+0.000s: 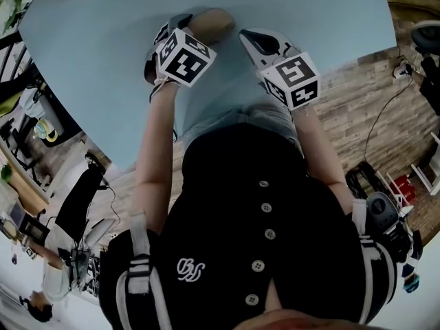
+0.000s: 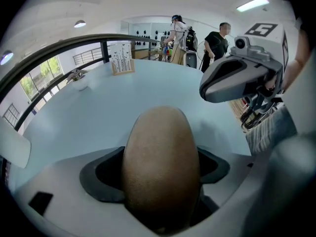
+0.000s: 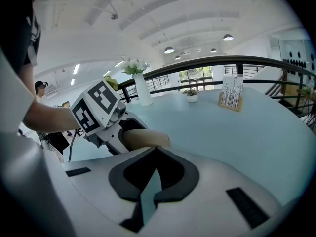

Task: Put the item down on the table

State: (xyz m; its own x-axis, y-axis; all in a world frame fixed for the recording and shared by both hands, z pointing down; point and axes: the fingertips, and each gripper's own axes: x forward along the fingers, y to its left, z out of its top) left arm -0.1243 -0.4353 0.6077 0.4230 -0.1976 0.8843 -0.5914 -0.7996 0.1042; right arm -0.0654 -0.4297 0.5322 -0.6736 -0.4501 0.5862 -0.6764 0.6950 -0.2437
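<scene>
My left tongs (image 2: 159,174) are clamped wide on a brown egg-shaped item (image 2: 160,147), whose blunt end pokes out past the pads toward the pale blue table (image 2: 98,107). My right tongs (image 3: 154,184) are pressed together and empty, just beside the item. From the head view I cannot tell whether the item touches the table or hangs above it. If I release while it hangs, it may drop. Being rounded, it may also roll away or bump the right tongs.

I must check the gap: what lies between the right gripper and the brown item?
Nothing; the head view shows only bare blue table between the right gripper and the brown item.
</scene>
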